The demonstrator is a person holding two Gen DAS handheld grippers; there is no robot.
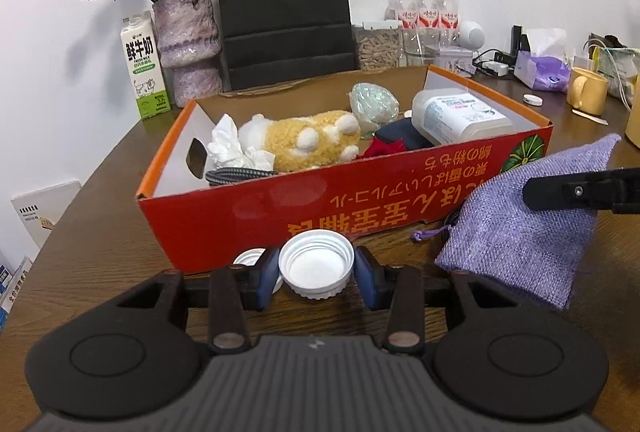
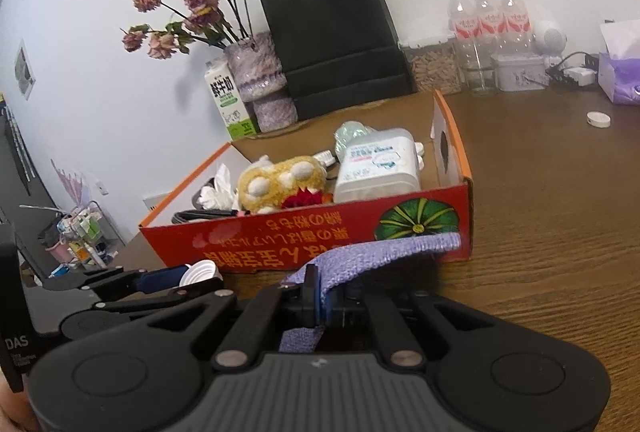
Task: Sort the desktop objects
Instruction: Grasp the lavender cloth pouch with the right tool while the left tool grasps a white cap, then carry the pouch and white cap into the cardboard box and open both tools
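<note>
The left gripper [image 1: 316,272] has its two blue-padded fingers [image 1: 270,278] pressed on the sides of a round white plastic bottle cap [image 1: 315,269]; the cap sits open side up, just in front of the long red cardboard box [image 1: 320,207]; I cannot tell if the cap is resting on the brown wooden table [image 1: 100,232] or lifted a little; a second small white cap [image 1: 249,258] peeks out just to the left of the gripper.

The right gripper [image 2: 320,306] has its fingers squeezed together on a soft purple woven cloth pouch [image 2: 380,252]; the pouch is close to the front wall of the box, down by the green pumpkin picture [image 2: 418,220].

A lot looks done already; inside the box lie a fluffy yellow and white toy [image 1: 308,141], crumpled white tissue [image 1: 230,147], a big white plastic bottle lying on its side [image 1: 460,117], a red flower [image 1: 382,147] and a striped cable [image 1: 236,175].

What is left, I think: the cap and the pouch must go in the box; then the other small cap; one more little white round lid [image 1: 533,99] sits far off on the table, near the yellow mug [image 1: 588,91].
</note>
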